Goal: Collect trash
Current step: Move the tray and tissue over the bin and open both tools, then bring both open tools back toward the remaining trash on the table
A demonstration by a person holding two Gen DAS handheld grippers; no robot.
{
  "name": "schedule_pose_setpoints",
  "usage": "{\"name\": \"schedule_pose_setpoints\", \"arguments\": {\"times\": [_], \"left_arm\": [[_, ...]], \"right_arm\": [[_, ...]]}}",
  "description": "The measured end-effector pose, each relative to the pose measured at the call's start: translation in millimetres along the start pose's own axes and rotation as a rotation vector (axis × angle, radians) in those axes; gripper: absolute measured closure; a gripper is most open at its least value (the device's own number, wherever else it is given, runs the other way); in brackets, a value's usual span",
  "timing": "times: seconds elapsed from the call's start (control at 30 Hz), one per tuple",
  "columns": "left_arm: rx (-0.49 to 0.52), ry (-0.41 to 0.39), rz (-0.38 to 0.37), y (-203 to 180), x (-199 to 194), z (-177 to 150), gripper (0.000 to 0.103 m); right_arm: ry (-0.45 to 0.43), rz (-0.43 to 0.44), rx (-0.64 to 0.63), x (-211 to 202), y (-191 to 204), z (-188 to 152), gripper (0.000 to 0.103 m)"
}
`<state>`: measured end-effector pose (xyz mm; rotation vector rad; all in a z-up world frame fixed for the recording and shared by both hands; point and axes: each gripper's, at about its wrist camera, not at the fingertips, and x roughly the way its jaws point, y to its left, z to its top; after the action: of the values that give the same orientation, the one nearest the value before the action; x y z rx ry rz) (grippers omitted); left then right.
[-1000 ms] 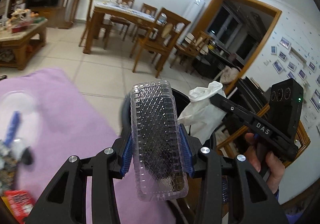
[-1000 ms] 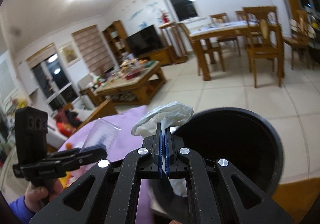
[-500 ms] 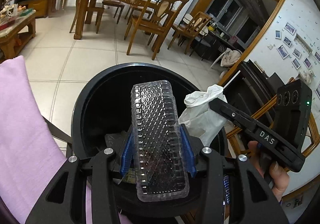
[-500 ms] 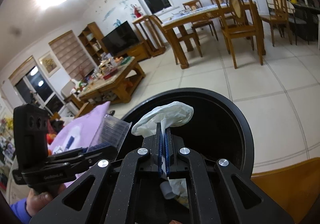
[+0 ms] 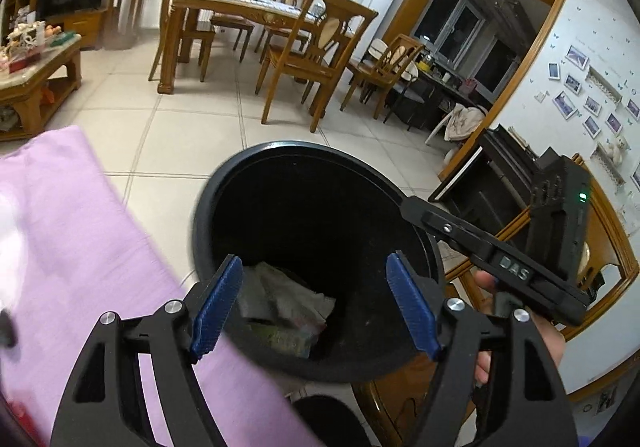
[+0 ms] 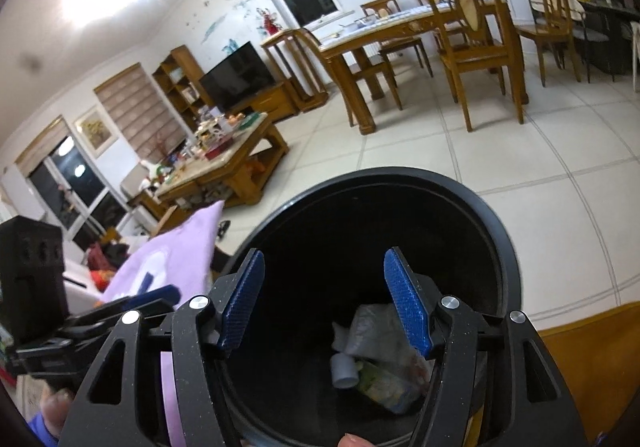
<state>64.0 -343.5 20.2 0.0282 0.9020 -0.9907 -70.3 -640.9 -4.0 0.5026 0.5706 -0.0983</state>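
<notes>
Crumpled wrappers and a small white bottle (image 6: 343, 369) are seen lying at the bottom of the round black plastic bin (image 5: 320, 151), beside the lilac-covered surface (image 5: 76, 247). Above its mouth the left gripper (image 5: 314, 305) and right gripper (image 6: 324, 301) are both held spread and empty. The release is best judged finished once nothing clings to the blue pads (image 5: 218, 301); both grippers are then best lifted clear of the rim. Half a second earlier a clear ridged tray and a white tissue were pinched; both have been dropped.
</notes>
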Motion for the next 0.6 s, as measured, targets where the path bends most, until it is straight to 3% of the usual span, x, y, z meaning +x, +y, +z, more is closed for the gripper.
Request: {"name": "schedule_pose_setpoints", "arguments": {"times": [0.23, 0.5, 0.6], "left_arm": [[-0.036, -0.097, 0.075, 37, -98, -40, 0.028], [-0.201, -0.142, 0.332, 137, -195, -108, 0.028], [-0.237, -0.114, 0.352, 158, -207, -123, 0.029]], "right_arm": [[0.059, 0.085, -0.114, 14, 89, -14, 0.040], [0.227, 0.232, -0.276, 62, 236, -64, 0.040], [0.297, 0.270, -0.330, 78, 285, -94, 0.040]]}}
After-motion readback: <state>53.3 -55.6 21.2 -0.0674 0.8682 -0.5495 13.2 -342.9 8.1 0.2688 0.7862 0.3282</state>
